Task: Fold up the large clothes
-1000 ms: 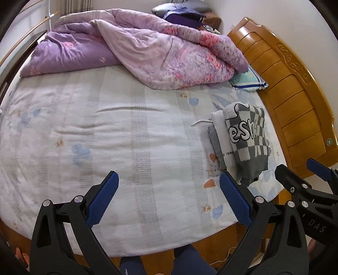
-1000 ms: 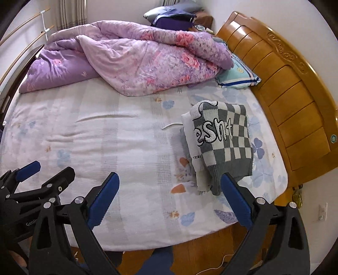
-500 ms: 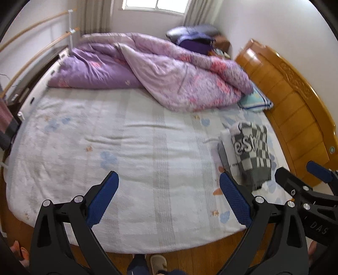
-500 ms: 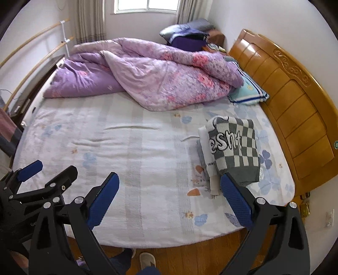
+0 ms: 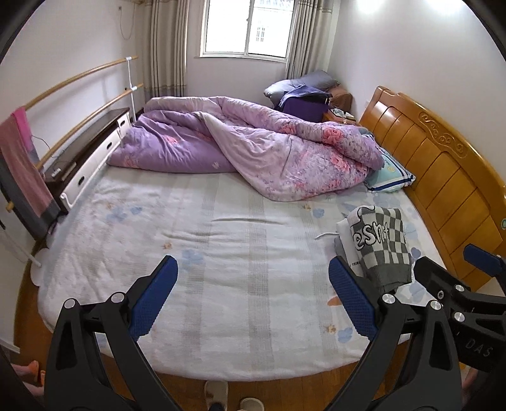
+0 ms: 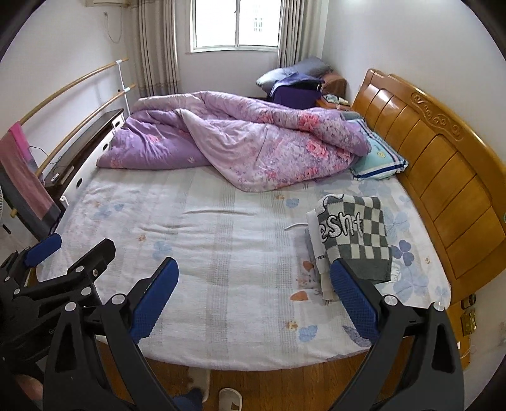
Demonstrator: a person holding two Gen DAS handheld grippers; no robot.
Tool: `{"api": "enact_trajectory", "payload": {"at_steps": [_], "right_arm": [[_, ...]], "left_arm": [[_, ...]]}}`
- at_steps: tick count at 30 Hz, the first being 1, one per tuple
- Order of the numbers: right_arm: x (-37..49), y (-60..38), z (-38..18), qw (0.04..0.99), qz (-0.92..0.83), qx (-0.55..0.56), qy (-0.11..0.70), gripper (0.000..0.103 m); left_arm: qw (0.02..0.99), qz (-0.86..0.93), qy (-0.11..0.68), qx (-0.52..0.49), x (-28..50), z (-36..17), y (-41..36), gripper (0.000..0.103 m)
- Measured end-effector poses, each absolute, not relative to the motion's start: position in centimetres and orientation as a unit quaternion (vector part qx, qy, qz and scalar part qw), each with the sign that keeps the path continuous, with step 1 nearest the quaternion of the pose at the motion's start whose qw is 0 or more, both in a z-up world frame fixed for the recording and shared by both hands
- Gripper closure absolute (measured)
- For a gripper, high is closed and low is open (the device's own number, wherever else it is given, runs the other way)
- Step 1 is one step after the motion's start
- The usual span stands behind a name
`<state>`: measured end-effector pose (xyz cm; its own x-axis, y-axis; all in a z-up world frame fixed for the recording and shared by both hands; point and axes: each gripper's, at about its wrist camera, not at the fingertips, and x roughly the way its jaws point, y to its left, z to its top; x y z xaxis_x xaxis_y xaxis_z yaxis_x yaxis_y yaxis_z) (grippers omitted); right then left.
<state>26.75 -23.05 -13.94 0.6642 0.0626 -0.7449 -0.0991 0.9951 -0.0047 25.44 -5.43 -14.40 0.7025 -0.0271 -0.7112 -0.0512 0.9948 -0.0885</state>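
Bed (image 5: pixel 221 253) with pale flowered sheet; on it a purple quilt (image 5: pixel 253 151), a pillow (image 5: pixel 390 177), a folded clothes stack (image 5: pixel 376 243) near the headboard.

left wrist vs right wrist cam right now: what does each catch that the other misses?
Only the left wrist view shows the right gripper, at its right edge. Only the right wrist view shows the left gripper, at its left edge, and the air conditioner. Both share the folded checkered sweater, the purple quilt, the pillow, the wooden headboard and the window.
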Motion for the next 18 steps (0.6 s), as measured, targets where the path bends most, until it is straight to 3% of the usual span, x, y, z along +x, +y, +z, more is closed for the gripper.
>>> {"api": "enact_trajectory", "payload": {"at_steps": [18], "right_arm": [[16.2, -15.3, -9.1, 0.934, 0.012, -0.013, 0.356, 0.008]], "left_arm": [[0.937, -0.03, 0.347, -0.029, 16.0, -9.7, 1.8, 0.007]]}}
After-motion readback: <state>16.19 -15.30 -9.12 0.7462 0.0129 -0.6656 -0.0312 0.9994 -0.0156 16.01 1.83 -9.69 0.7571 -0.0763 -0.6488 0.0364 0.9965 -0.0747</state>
